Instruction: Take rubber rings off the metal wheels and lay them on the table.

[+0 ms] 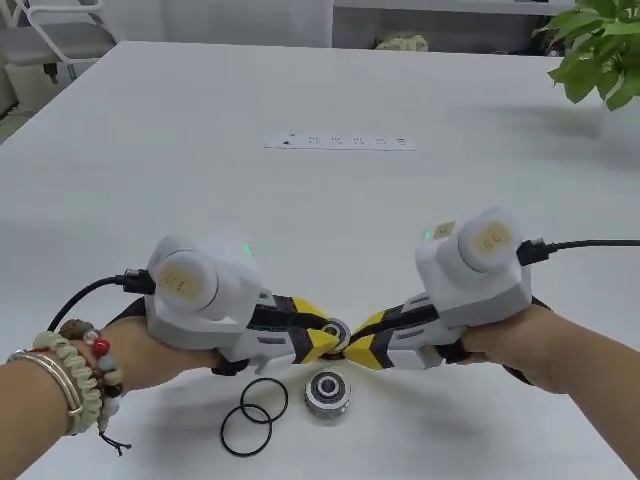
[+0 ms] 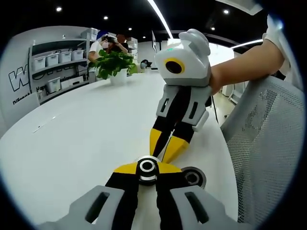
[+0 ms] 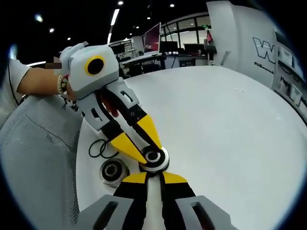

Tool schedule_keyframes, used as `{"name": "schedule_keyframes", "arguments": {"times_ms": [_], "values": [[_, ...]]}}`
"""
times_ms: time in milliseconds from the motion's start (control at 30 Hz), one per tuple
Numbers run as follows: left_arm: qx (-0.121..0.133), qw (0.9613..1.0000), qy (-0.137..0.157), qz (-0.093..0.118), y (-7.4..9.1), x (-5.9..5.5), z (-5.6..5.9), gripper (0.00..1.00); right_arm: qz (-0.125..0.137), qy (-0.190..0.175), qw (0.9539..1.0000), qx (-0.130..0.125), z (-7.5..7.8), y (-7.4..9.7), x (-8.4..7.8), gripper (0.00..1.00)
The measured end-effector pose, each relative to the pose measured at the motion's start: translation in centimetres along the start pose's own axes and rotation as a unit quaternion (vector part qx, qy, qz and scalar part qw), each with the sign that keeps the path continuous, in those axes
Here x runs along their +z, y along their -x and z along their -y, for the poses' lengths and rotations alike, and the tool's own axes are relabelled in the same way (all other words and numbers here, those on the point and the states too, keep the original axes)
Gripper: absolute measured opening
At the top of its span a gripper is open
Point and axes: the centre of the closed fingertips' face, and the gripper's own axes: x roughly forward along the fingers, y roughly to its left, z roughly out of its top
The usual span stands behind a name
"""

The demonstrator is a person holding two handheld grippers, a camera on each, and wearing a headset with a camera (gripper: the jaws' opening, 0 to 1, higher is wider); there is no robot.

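Jointly, left gripper (image 1: 322,340) and right gripper (image 1: 352,347) jaws clamp 1 wheel (image 3: 154,158). At the table's (image 1: 300,200) near edge: 2 rubber rings (image 1: 245,409), spare wheel (image 1: 327,392).

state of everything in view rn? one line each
left gripper: shut on held wheel
right gripper: shut on the same wheel's rim
held wheel: off the table, between both grippers
second wheel: lying flat on table, free
rubber rings: two, off the wheels, flat on table, overlapping

Black rings (image 1: 254,413); seemingly silver wheel (image 1: 326,391)
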Motion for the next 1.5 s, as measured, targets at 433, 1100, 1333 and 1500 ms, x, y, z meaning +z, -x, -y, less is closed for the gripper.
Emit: {"name": "schedule_keyframes", "arguments": {"times_ms": [433,1100,1333,1500], "values": [[0.006,1.0000,0.005,-0.003,0.2,-0.2,-0.3,0.07,-0.007,-0.082,0.9962,-0.030,1.0,0.0,0.0,0.00],[0.007,0.9999,-0.003,-0.008,0.2,-0.2,-0.3,0.07,0.008,-0.261,0.9647,-0.034,1.6,0.6,0.2,0.00],[0.007,0.9999,-0.008,-0.009,0.3,-0.3,-0.3,0.07,0.014,-0.229,0.9729,-0.025,1.2,0.6,1.1,0.00],[0.005,0.9999,-0.009,-0.008,0.3,-0.3,-0.3,0.07,0.009,-0.218,0.9756,-0.026,0.8,0.5,1.2,0.00]]}}
